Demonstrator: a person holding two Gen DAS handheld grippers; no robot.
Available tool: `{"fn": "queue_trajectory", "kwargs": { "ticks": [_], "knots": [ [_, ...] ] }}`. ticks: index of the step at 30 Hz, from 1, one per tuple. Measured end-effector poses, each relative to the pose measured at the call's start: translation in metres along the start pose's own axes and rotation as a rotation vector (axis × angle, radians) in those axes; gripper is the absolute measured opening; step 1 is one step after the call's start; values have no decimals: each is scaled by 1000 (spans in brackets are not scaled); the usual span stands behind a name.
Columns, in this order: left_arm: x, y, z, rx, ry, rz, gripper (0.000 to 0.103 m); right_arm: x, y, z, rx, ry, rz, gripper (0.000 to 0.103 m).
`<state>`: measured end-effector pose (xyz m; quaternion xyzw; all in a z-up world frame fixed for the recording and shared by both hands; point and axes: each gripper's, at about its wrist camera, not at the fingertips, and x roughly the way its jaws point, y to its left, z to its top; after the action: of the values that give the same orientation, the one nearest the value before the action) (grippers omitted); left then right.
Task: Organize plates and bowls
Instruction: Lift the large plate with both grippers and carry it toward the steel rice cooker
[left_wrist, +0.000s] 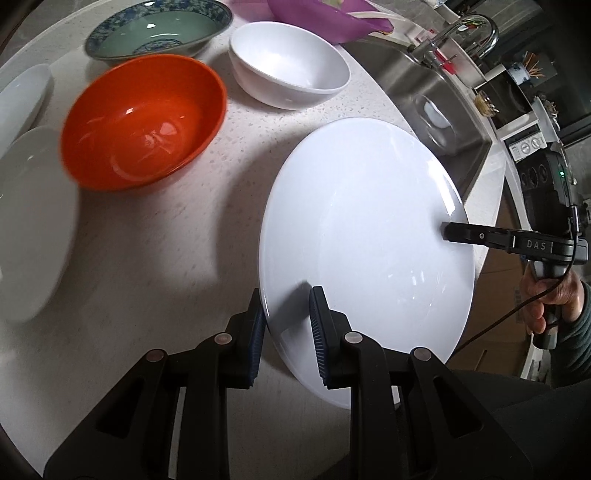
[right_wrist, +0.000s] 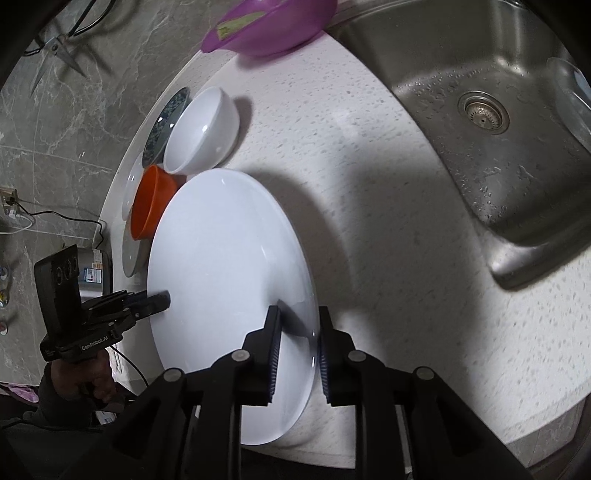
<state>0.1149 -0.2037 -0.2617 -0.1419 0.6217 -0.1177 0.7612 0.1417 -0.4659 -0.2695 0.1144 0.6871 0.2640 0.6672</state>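
Note:
A large white plate (left_wrist: 369, 236) is held tilted above the speckled counter (left_wrist: 166, 236). My left gripper (left_wrist: 288, 325) has its jaws on either side of the plate's near rim. My right gripper (right_wrist: 299, 343) straddles the opposite rim (right_wrist: 229, 258); its finger (left_wrist: 480, 236) shows in the left wrist view. An orange bowl (left_wrist: 144, 122), a white bowl (left_wrist: 288, 66), a green patterned bowl (left_wrist: 159, 29) and white plates (left_wrist: 29, 221) sit on the counter beyond.
A steel sink (right_wrist: 498, 122) with a faucet (left_wrist: 461, 37) lies to the right of the counter. A purple bowl (right_wrist: 273, 26) rests at the counter's far edge. The counter's front edge is close under the plate.

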Motion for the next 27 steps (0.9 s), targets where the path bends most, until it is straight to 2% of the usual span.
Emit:
{"fn": "queue_trajectory", "kwargs": {
  "ticks": [7,12,21,27],
  "knots": [
    [-31,18,-32,-34,-15,1,21,-1,36,-16,-35,15,-11,21],
    [-59,45,-66,-75,-30,8,21,9,71,-32,-64,41,-3,21],
    [-110,116,-143,-168,-53,30,21,49,143,-62,-133,98,21,21],
    [-131,166,-181,-237,-66,47,21,85,185,-78,-169,143,36,21]
  ]
}}
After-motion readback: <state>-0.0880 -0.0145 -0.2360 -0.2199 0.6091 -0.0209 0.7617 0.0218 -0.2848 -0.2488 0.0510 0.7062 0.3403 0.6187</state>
